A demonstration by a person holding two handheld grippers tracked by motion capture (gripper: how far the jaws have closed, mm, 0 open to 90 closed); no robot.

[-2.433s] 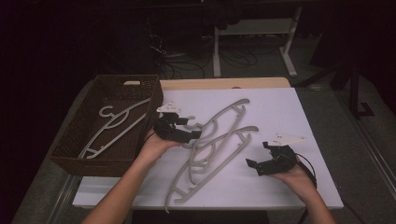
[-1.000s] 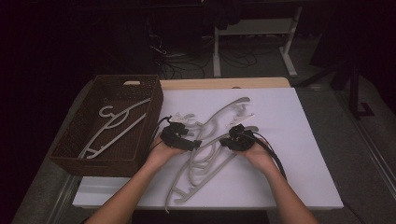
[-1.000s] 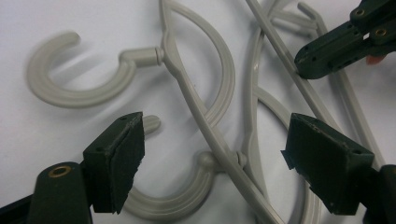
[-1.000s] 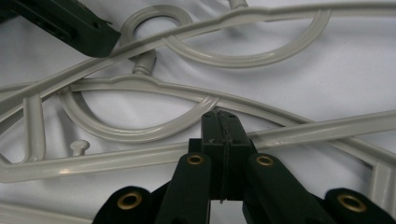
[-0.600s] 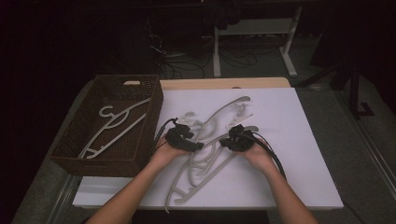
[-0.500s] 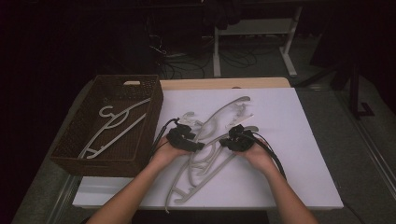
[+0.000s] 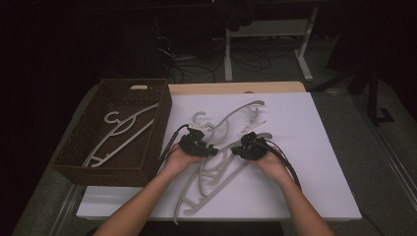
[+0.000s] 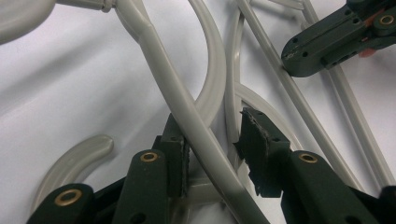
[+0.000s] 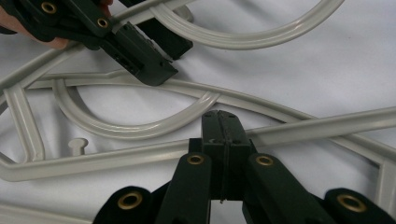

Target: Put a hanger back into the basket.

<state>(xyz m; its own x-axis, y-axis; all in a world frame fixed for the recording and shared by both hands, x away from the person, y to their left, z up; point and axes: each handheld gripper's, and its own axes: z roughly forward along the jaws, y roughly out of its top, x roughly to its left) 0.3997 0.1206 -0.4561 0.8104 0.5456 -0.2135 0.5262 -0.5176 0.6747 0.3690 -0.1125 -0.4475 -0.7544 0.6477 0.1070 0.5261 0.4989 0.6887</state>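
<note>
Hangers (image 7: 219,162) on the counter (image 7: 314,147): overlapping in a heap in the high view; count cannot be told, and both hands cover their middle parts.

Left gripper (image 8: 212,154): body cut off by the bottom edge of the left gripper view; hanger arms run out at the top and right edges.

Right gripper (image 9: 223,135): whether anything is pinched between its pressed-together fingers (image 9: 212,140) cannot be told.

Hangers in the basket (image 7: 93,162): lower ends hidden behind the near wall.
</note>
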